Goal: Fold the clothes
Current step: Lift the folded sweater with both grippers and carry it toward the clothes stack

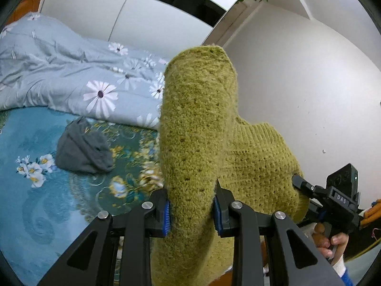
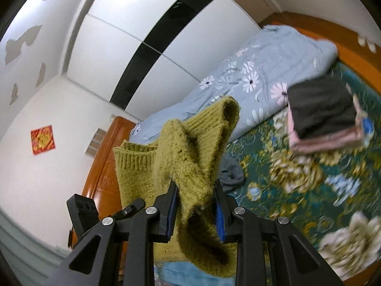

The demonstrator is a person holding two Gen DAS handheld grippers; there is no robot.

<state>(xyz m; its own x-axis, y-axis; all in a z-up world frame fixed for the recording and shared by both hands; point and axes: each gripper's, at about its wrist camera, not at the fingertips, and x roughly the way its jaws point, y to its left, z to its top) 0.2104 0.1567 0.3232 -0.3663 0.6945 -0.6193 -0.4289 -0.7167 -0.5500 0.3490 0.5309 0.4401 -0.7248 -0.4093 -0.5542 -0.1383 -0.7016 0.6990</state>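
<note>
An olive-green knitted sweater (image 1: 197, 119) hangs in the air between both grippers, above the bed. My left gripper (image 1: 191, 211) is shut on a thick fold of it. My right gripper (image 2: 196, 205) is shut on another bunched part of the sweater (image 2: 190, 150); the right gripper also shows at the right of the left wrist view (image 1: 307, 187), clamped on the sweater's edge. A crumpled grey garment (image 1: 83, 147) lies on the bed sheet. A folded stack with a dark piece on pink ones (image 2: 326, 116) sits on the bed.
The bed has a teal floral sheet (image 1: 35, 202) and a bunched light-blue daisy duvet (image 1: 71, 71) along the far side. A white wardrobe with a black stripe (image 2: 162, 35) stands behind. A wooden footboard (image 2: 107, 157) and white wall (image 1: 309, 95) are close by.
</note>
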